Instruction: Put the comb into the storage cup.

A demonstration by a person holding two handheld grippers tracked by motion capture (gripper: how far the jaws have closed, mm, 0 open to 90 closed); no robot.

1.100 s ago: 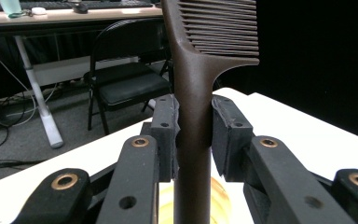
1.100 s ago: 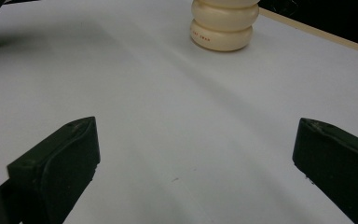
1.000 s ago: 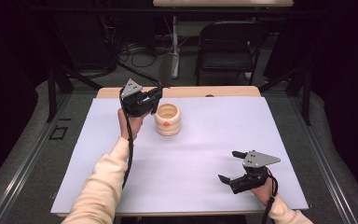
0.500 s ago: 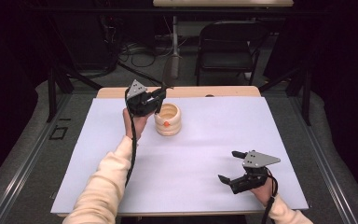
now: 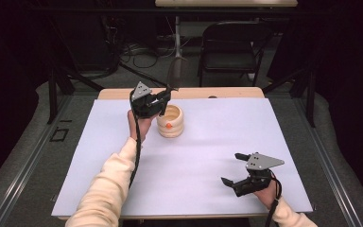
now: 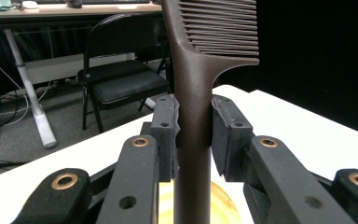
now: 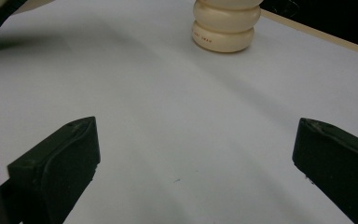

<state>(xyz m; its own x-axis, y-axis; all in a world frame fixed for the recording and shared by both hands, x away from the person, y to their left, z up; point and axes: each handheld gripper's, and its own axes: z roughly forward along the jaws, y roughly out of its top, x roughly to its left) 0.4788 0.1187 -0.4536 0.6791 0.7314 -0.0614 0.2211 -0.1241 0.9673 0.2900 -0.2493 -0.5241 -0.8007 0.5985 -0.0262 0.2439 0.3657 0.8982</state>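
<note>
- The step in hand looks like carrying a dark brown comb (image 6: 193, 93) at a cream ribbed holder (image 5: 170, 121): either lowering it in or lifting it clear, and the frames do not settle which.
- The left claw (image 5: 163, 100) pinches the comb's handle between its pads, teeth end up; in the left gripper view the handle runs down toward the holder's pale yellow mouth just below.
- The holder stands on the far left part of the white worktop (image 5: 217, 142), just right of the left hand.
- If the comb is going in, the next move calls for keeping the handle upright and centred over the mouth, then sinking straight before letting go.
- The left forearm reaches up from the near edge, wrist cocked, claw pointing right and up.
- The right claw (image 5: 234, 169) rests at the near right, jaws spread wide with nothing between them, well apart from the holder.
</note>
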